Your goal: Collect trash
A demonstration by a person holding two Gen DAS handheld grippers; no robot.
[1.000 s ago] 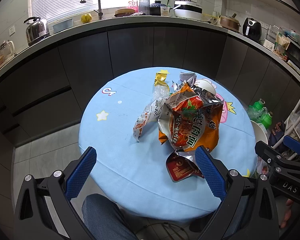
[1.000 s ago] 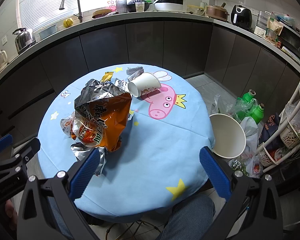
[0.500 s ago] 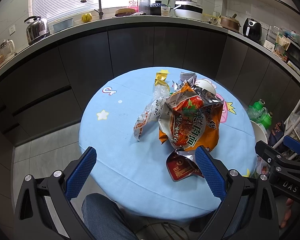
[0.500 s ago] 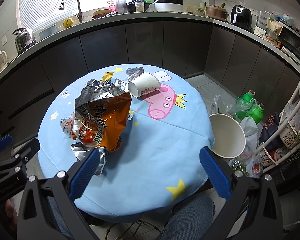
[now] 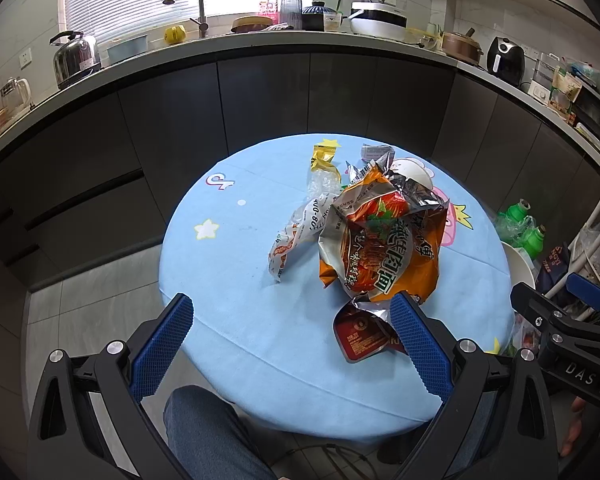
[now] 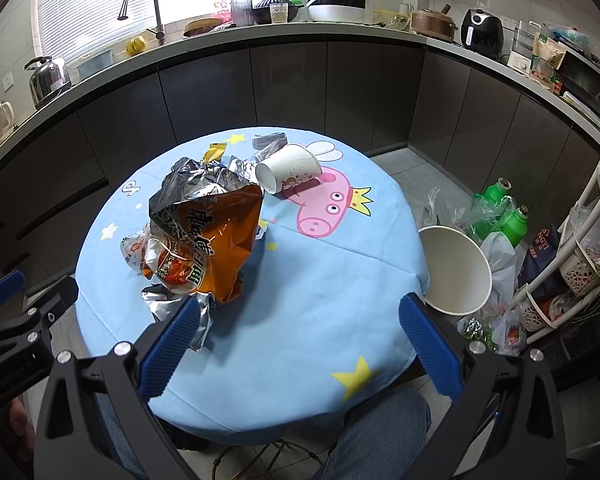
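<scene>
A round desk (image 6: 308,320) under a light blue cartoon cloth carries a heap of trash on its left half. The biggest piece is an orange noodle bag (image 6: 204,240), crumpled, its silver lining showing at the torn top. Just in front of it, at the near edge, lies a red sachet (image 5: 360,336) with crumpled foil touching it. A clear wrapper (image 5: 300,228) with orange print trails off the bag's left side, and a small yellow packet (image 5: 323,158) sits farther back. A white paper cup (image 6: 288,168) lies on its side behind the bag, mouth toward the bag, beside a pig drawing (image 6: 328,208); a grey foil packet (image 6: 269,141) lies just behind the cup. Off the desk's right edge stands a white bin (image 6: 456,272), open and tilted, with green bottles (image 6: 504,216) and plastic bags near it on the floor. The left gripper (image 5: 292,344) hovers over the near edge of the desk, jaws spread wide and holding nothing, its right finger in front of the red sachet. The right gripper (image 6: 300,348) is likewise spread and empty above the near desk edge, its left finger over the foil. A person's jeans-clad knees (image 6: 376,432) show below the desk.
</scene>
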